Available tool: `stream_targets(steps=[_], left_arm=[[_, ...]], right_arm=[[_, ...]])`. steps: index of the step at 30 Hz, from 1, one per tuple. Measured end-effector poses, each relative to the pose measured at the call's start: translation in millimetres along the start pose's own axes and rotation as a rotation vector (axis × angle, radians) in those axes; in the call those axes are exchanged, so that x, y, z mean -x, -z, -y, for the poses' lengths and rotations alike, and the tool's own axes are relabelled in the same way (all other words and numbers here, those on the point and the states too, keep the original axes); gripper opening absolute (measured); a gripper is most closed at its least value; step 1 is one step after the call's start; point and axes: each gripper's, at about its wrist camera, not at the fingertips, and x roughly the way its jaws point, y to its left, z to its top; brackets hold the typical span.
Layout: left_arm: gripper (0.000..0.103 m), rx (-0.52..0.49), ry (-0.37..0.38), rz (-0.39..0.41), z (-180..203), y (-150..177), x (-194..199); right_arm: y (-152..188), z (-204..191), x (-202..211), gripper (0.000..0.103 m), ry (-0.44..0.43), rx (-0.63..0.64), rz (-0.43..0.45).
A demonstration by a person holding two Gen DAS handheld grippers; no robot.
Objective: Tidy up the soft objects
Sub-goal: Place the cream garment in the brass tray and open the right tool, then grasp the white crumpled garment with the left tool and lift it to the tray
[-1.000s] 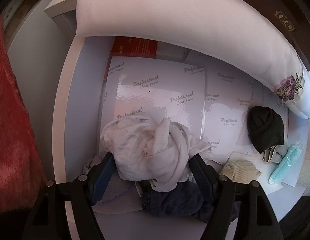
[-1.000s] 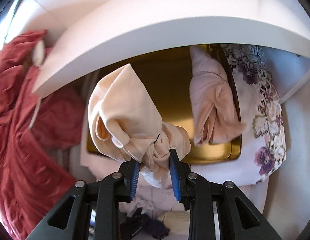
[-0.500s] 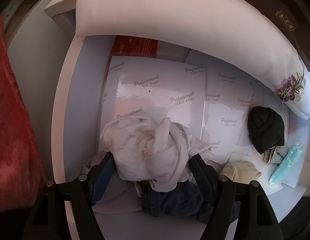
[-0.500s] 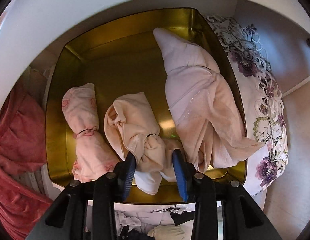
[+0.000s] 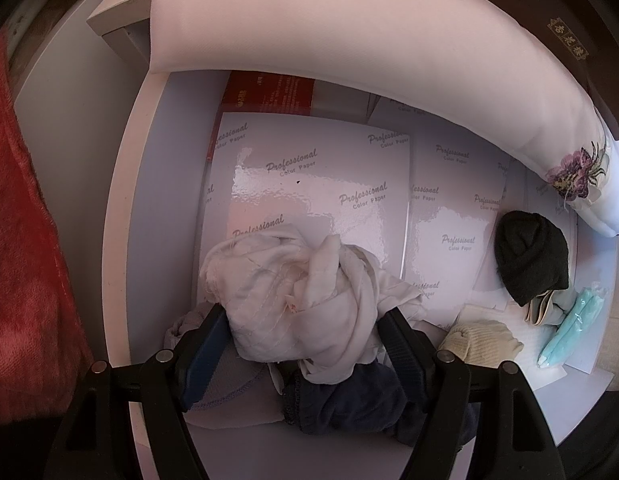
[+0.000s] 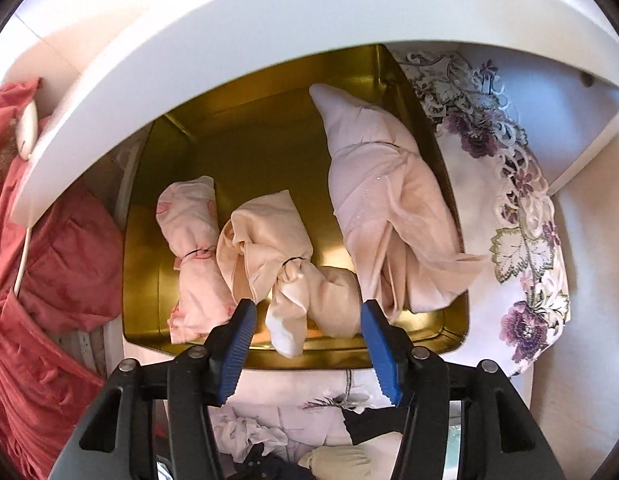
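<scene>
In the right wrist view a gold tin [image 6: 449, 332] sits on a white shelf and holds three tied cloth bundles: a pink patterned one [image 6: 191, 248] on the left, a peach one [image 6: 277, 252] in the middle, a larger pale pink one [image 6: 385, 208] on the right. My right gripper [image 6: 307, 320] is open, its blue pads either side of the peach bundle's near end, not touching. In the left wrist view my left gripper [image 5: 303, 324] is shut on a crumpled white cloth [image 5: 293, 296] over a dark blue garment [image 5: 349, 400].
A black sock ball [image 5: 529, 256], a cream glove [image 5: 485, 340] and a teal packet [image 5: 569, 328] lie on glossy paper sheets [image 5: 317, 184]. A white embroidered cloth [image 6: 521, 216] hangs right of the tin. Red fabric [image 6: 49, 280] hangs left. A white shelf edge [image 6: 269, 36] overhangs the tin.
My right gripper carried the peach bundle into the tin between the other two, then opened and let it go. The left gripper and its white cloth stayed put.
</scene>
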Motion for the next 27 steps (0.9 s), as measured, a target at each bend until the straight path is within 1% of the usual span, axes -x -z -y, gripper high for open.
stream_targets(steps=[5, 7, 11, 13, 16, 20, 24, 27], left_arm=[[0.077, 0.002, 0.001, -0.001, 0, 0, 0], [0.078, 0.002, 0.003, -0.001, -1, 0, -1], [0.078, 0.006, 0.006, -0.004, -3, 0, -2], [0.078, 0.005, 0.006, -0.004, -3, 0, -2], [0.079, 0.006, 0.007, -0.004, -3, 0, -2], [0.079, 0.009, 0.01, -0.005, -6, 0, -3], [0.079, 0.019, 0.023, -0.01, -10, -1, -4], [0.079, 0.049, 0.055, -0.016, -18, -2, -4]], right_arm=[[15, 6, 12, 0.057, -0.005, 0.03, 0.03], [26, 1, 19, 0.057, -0.006, 0.045, 0.04], [39, 10, 30, 0.06, -0.011, 0.068, 0.06], [53, 16, 33, 0.062, -0.019, 0.076, 0.054], [75, 29, 32, 0.064, 0.001, 0.089, 0.032], [112, 52, 11, 0.066, 0.025, 0.065, -0.067], [150, 73, -25, 0.066, 0.068, 0.014, -0.221], [172, 83, -55, 0.066, 0.071, -0.031, -0.341]])
